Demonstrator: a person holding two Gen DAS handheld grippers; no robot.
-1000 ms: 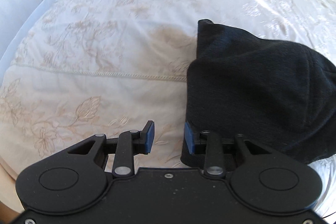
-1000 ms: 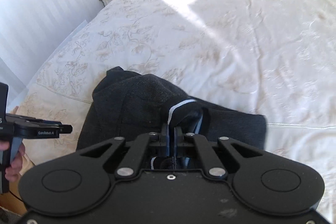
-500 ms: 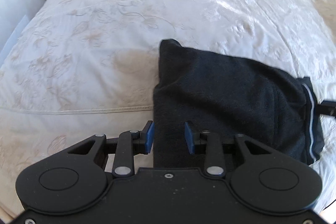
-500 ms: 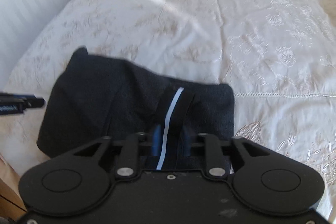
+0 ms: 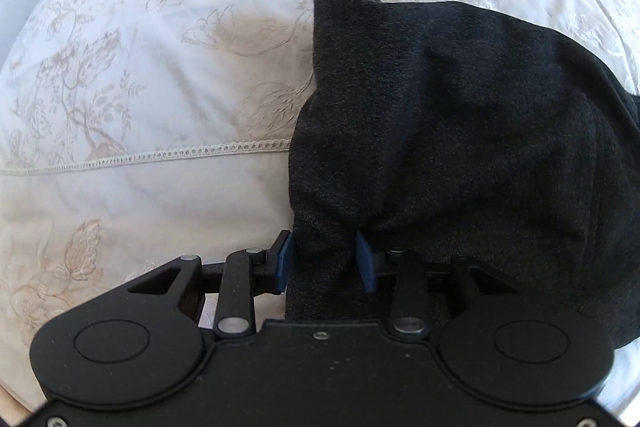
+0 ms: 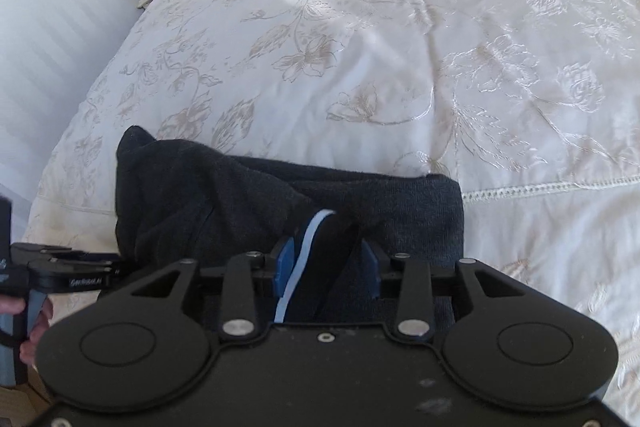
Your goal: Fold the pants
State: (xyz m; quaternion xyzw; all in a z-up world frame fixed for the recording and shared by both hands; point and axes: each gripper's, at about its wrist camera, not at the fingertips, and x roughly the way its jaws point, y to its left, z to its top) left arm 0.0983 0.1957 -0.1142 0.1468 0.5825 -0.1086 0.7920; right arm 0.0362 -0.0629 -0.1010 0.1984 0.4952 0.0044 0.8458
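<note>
Folded dark pants (image 6: 248, 199) near bed (image 6: 460, 67) edge, left gripper (image 5: 325, 259) and right gripper (image 6: 326, 267) just opening, fabric loose between fingers, bedspread beyond

A folded bundle of dark charcoal knit pants (image 5: 460, 131) lies on a cream bedspread embroidered with beige flowers (image 5: 152, 67), filling the right half of the view. One corner of the cloth pokes up toward the top centre. A band of openwork lace trim (image 5: 160, 157) crosses the bedspread and runs under the pants' left edge. The left gripper (image 5: 325, 259), black with blue pads (image 5: 285, 261), has just been opening; a hanging fold of the pants sits between its parted jaws.
</note>
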